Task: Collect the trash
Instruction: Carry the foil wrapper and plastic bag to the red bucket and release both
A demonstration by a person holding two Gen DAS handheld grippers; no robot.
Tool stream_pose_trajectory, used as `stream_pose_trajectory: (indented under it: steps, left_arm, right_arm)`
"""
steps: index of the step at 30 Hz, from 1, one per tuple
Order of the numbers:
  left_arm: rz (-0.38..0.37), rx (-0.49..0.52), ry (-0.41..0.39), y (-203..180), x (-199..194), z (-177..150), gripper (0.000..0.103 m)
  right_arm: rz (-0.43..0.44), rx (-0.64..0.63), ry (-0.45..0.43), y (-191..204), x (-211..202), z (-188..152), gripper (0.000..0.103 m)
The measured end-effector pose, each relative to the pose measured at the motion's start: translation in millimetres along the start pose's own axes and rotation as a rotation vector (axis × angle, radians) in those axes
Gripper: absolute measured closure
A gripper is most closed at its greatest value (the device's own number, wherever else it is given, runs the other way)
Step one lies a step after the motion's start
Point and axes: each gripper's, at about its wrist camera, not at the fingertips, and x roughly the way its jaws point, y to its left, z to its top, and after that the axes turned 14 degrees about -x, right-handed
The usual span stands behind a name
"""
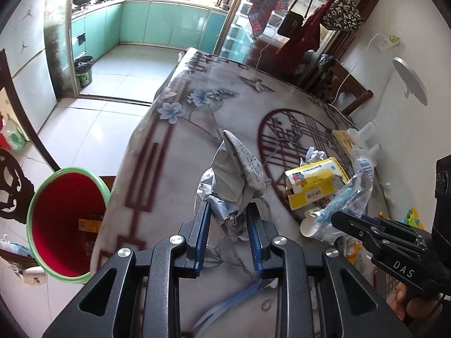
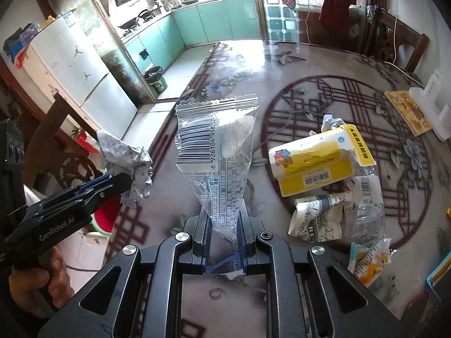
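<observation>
1. Left wrist view: the left gripper has its jaws drawn narrow on a crumpled sheet of paper, which sticks up ahead of the fingertips, clear of the table.
2. Down and to the left of that gripper, off the table's edge, stands the red bin with a green rim. Something yellow already lies in its bottom, though I cannot tell what it is.
3. Right wrist view: the right gripper is pinched narrow on the lower end of a clear plastic wrapper with a barcode, which stands up in front of the jaws, off the tabletop.
4. To the right of both tools, well ahead on the table, a pile of rubbish is left: a torn yellow and white box, a crushed paper cup, a squashed clear bottle and a small orange and white packet nearest the camera.
5. My reading of progress: two pieces are lifted and in hand but neither is in the bin yet. The paper is the nearer of the two to it; the wrapper has farther to go.
6. What is left, I judge, is dropping both pieces into the bin, then going back for the box, cup, bottle and packet. That looks like most of the job.
</observation>
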Motion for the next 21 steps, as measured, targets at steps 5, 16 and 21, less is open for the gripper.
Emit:
stream_pose_trajectory:
  steps: [5,16,21]
  left_arm:
    - [0.007,-0.017,-0.013,12.5,-7.0,5.2,0.079]
    - [0.044,-0.075,-0.038,55.0,-22.8,15.2,0.079]
    - [0.066,-0.106,-0.048,79.6,-30.5,18.0,0.079]
  right_arm:
    - [-0.005,-0.014,-0.005,10.6,0.8,6.2,0.088]
    - [0.019,-0.059,0.0,43.1,13.6,20.8,0.088]
    - [0.033,-0.081,0.004,59.3,20.6,27.0,0.088]
